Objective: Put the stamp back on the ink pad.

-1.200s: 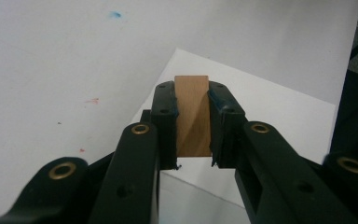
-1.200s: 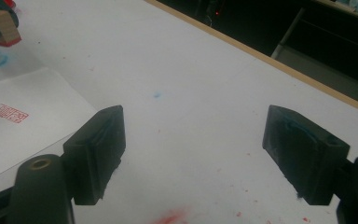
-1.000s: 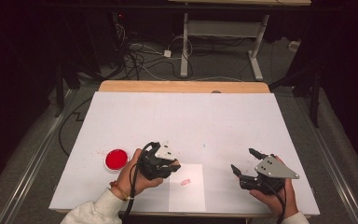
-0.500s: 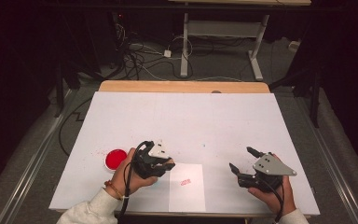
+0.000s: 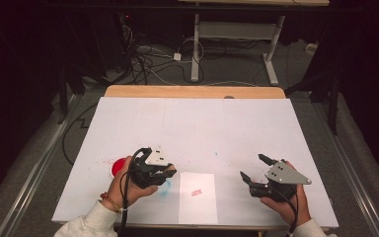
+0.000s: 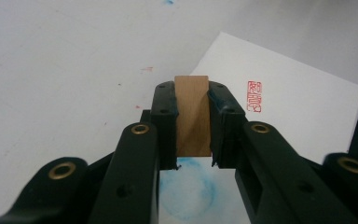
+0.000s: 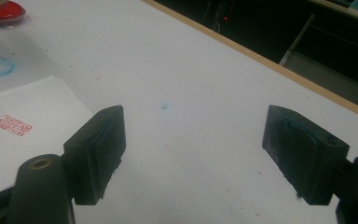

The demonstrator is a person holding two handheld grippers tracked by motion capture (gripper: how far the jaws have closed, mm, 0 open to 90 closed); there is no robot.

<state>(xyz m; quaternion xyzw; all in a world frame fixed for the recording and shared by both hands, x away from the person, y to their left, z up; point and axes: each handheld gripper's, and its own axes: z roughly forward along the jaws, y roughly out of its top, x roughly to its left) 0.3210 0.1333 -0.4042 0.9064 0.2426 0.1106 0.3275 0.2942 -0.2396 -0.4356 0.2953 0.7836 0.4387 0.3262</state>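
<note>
At the bench's [image 5: 192,123] left edge, a red ink pad [image 5: 118,166] sits just beside your left hand [image 5: 123,187], partly hidden behind it in the high view. Your left tongs [image 5: 167,173] are clenched on a small wooden stamp block [image 6: 192,115], seen squeezed upright between both jaws in the left gripper view. The block hangs above a faint blue ring stain [image 6: 189,189] on the bench, near the left edge of a white sheet of paper [image 5: 197,197]. That sheet lies at the near middle of the bench, between your two hands, and bears a red seal print [image 5: 196,192] near its centre; the left gripper view shows the print [image 6: 254,96] to the right of the block, apart from it. Farther right, your right tongs [image 5: 254,169] are released, jaws spread wide with nothing between them, held by your right hand [image 5: 286,197] above bare bench well apart from the paper. The right gripper view shows the blue-smeared pads [image 7: 109,140] over the white surface.
</note>
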